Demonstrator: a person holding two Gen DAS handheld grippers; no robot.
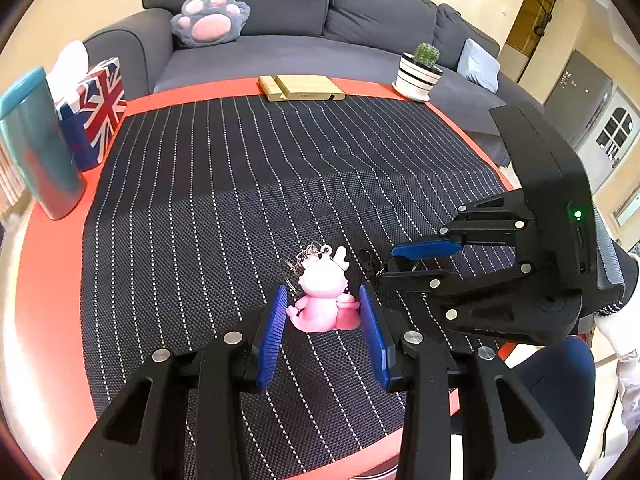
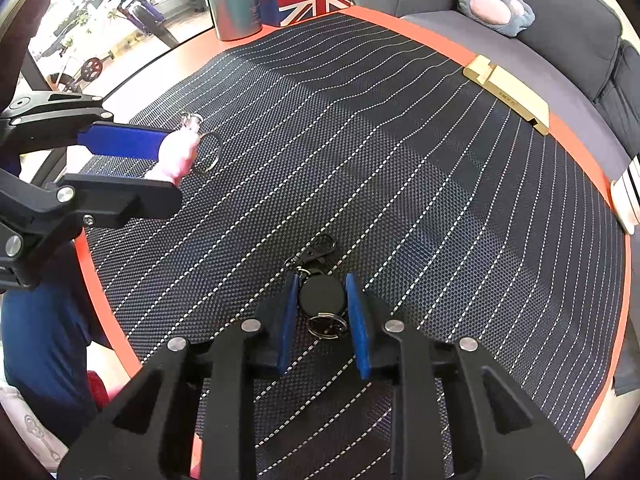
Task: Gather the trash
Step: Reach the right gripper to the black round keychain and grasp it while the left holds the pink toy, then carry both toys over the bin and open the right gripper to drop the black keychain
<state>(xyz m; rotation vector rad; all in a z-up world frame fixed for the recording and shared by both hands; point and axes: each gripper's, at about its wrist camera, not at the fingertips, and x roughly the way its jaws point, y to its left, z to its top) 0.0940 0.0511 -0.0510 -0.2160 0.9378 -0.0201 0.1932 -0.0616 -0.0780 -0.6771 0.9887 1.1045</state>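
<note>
A pink toy keychain (image 1: 324,296) with a metal chain and ring lies on the black striped mat (image 1: 240,184). My left gripper (image 1: 323,300) is open, one blue pad on each side of the toy, not clearly touching. The toy also shows in the right wrist view (image 2: 178,156) between the left gripper's pads. A black round retractable key reel (image 2: 322,296) with a clip and split rings lies on the mat. My right gripper (image 2: 322,298) brackets it closely; the pads are at its sides, and contact is unclear. The right gripper also shows in the left wrist view (image 1: 394,266).
A teal tumbler (image 1: 36,148) and a Union Jack tissue box (image 1: 94,114) stand at the left edge of the orange table (image 1: 48,320). A wooden phone stand (image 1: 300,88) and a potted cactus (image 1: 420,74) stand at the far edge. A grey sofa (image 1: 300,20) lies behind.
</note>
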